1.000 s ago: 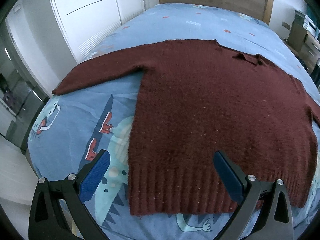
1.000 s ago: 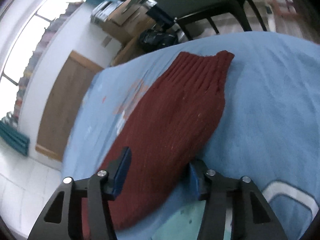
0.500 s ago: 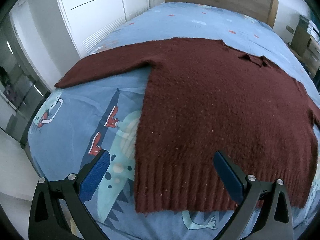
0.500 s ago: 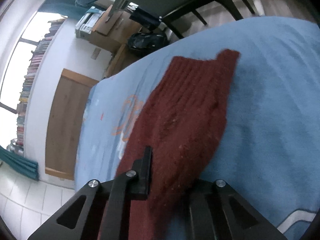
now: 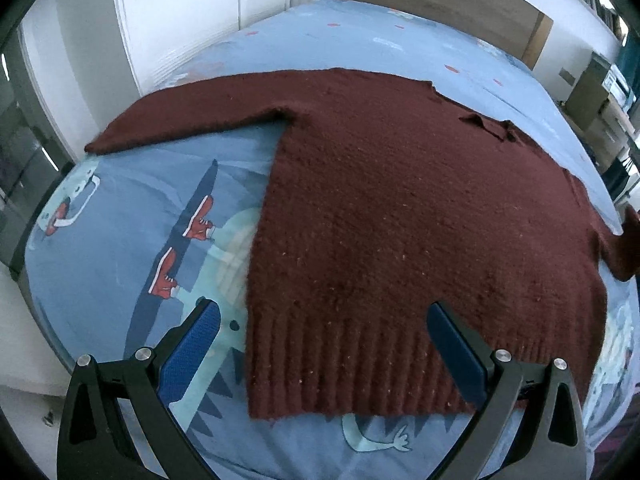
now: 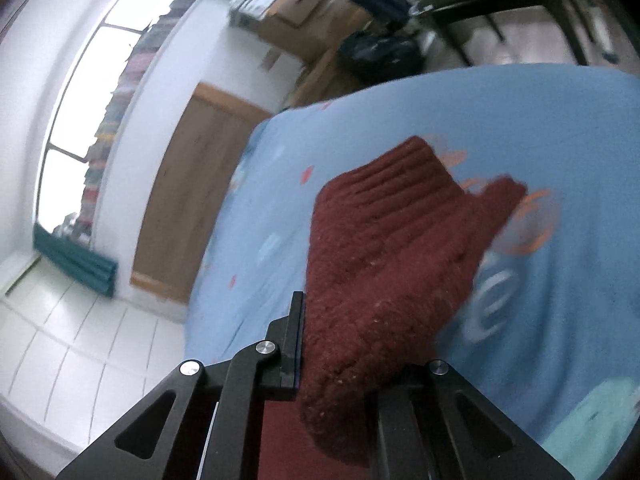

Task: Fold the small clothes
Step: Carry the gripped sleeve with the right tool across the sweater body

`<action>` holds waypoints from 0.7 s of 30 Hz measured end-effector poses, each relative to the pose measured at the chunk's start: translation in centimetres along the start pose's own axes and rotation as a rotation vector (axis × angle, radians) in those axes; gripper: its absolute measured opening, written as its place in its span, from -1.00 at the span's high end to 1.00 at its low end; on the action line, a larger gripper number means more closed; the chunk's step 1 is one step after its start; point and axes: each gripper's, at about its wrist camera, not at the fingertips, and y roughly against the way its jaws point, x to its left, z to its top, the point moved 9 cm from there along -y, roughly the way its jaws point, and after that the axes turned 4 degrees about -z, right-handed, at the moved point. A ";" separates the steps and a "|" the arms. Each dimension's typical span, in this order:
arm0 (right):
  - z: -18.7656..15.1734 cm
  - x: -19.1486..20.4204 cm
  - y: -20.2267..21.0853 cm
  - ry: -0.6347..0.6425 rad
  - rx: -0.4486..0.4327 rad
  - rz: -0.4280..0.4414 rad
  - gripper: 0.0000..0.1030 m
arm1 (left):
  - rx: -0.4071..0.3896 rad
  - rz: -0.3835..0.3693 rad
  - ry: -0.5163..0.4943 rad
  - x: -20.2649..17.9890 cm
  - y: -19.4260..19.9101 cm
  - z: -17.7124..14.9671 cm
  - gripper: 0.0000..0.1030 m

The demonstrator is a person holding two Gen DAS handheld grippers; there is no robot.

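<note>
A dark red knitted sweater (image 5: 400, 208) lies flat on a blue bed, its left sleeve (image 5: 192, 116) stretched out to the left. My left gripper (image 5: 320, 344) is open and hovers over the ribbed hem, its blue pads (image 5: 192, 352) on either side. My right gripper (image 6: 340, 344) is shut on the sweater's right sleeve (image 6: 392, 248) and holds it lifted off the bed, the ribbed cuff hanging forward. That sleeve's raised end shows at the right edge of the left wrist view (image 5: 628, 240).
The bed has a blue cartoon-print sheet (image 5: 120, 208) and a wooden headboard (image 5: 432, 4). White wardrobe doors (image 5: 192, 20) stand to the left. A desk with boxes and a dark bag (image 6: 380, 52) stands beyond the bed's right side, beside a window (image 6: 80, 120).
My right gripper closed on the right sleeve and lifted it off the bed, swinging it over the sheet. My left gripper shifted slightly, staying open over the hem.
</note>
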 end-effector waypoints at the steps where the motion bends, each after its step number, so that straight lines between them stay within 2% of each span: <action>1: -0.8 1.2 -0.3 0.016 0.018 0.007 0.86 | 0.002 -0.001 0.005 0.3 0.0 0.0 -0.98; 9: -7.9 9.5 -2.6 0.091 0.150 0.051 0.86 | -0.003 -0.012 0.079 4.0 0.6 0.1 -0.98; 21: -21.8 20.7 -8.0 0.223 0.341 0.116 0.86 | -0.043 0.016 0.165 9.4 2.9 -0.2 -0.98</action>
